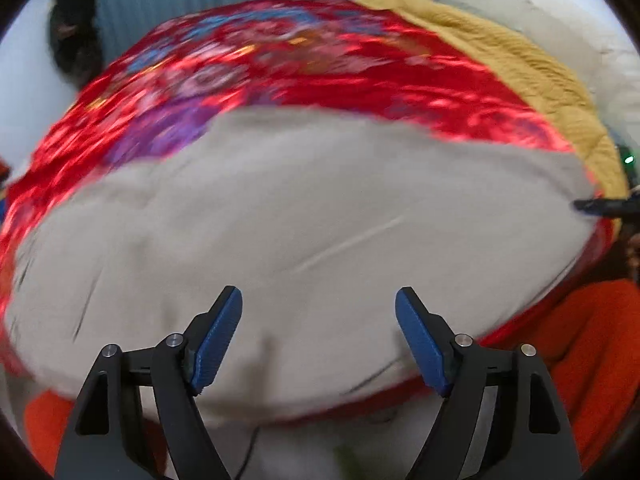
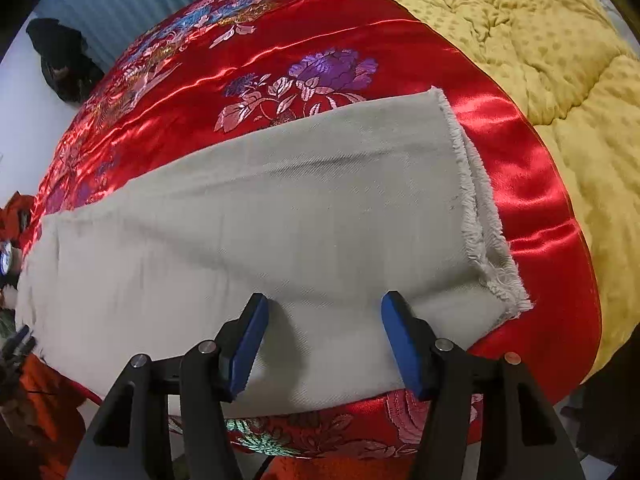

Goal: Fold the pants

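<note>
Beige pants [image 2: 280,216] lie flat across a red floral satin bedspread [image 2: 328,40], legs stacked, with the frayed hems [image 2: 480,216] at the right end. The pants also fill the left wrist view [image 1: 300,220], which is motion-blurred. My left gripper [image 1: 319,300] is open and empty, just above the near edge of the pants. My right gripper [image 2: 324,304] is open and empty over the pants near the hem end. The tip of the right gripper [image 1: 600,205] shows at the far right of the left wrist view.
A mustard-yellow quilt [image 2: 540,60] lies beyond the bedspread at the right. A dark bundle [image 2: 60,60] sits by the blue curtain at the far left. Orange cloth [image 1: 592,344] hangs below the bed's near edge.
</note>
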### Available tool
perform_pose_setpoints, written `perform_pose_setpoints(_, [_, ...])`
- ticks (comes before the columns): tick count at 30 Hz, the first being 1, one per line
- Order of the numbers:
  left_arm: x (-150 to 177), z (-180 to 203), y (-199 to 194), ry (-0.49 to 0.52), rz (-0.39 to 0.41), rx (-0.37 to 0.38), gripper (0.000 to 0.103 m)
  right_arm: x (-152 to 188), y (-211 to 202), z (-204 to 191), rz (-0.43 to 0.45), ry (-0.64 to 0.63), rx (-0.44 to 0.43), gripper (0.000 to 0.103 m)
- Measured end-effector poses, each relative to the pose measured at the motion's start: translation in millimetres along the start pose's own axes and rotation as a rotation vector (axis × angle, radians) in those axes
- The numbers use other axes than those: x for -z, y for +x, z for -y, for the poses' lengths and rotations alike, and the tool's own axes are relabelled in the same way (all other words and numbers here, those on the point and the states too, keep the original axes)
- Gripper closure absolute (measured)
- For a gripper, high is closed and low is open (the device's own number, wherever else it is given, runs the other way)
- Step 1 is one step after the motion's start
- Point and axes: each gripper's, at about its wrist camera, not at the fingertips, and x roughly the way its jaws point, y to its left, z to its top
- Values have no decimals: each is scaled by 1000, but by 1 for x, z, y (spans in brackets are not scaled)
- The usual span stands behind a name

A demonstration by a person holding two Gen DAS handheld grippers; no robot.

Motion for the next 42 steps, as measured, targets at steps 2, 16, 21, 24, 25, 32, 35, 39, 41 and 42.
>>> perform_pose_setpoints(2, [-33,30,11,51,21,16,19,3,1,1,1,5,-2,42])
perform_pose_setpoints(16, [-107,145,134,303,-104,-83,20,-5,5,-6,-2,-5,-27,38])
perform_pose_setpoints(21, [-60,140,104,297,-72,-47,19,-4,4,-6,-1,-15,-28,38])
perform_pose_setpoints(24, [-25,143,81,324,-42,-50,19,-4,5,-6,0,-18,-33,38])
perform_pose_setpoints(25, [-12,145,73,326,-28,-58,19,-4,5,-6,0,-18,-33,38])
perform_pose_setpoints(32, [19,153,61,292,12,-74,20,-4,5,-7,1,-19,-25,38])
perform_pose_setpoints(35, [26,156,60,308,20,-80,20,-4,5,-7,0,-18,-27,38])
perform_pose_setpoints(39, [32,158,58,339,43,-91,20,-3,4,-7,5,-16,-26,38])
perform_pose_setpoints(41, [37,159,55,351,55,-92,20,-2,3,-8,8,-21,-22,38])
perform_pose_setpoints(42, [39,161,52,369,64,-99,20,-2,3,-8,9,-23,-20,38])
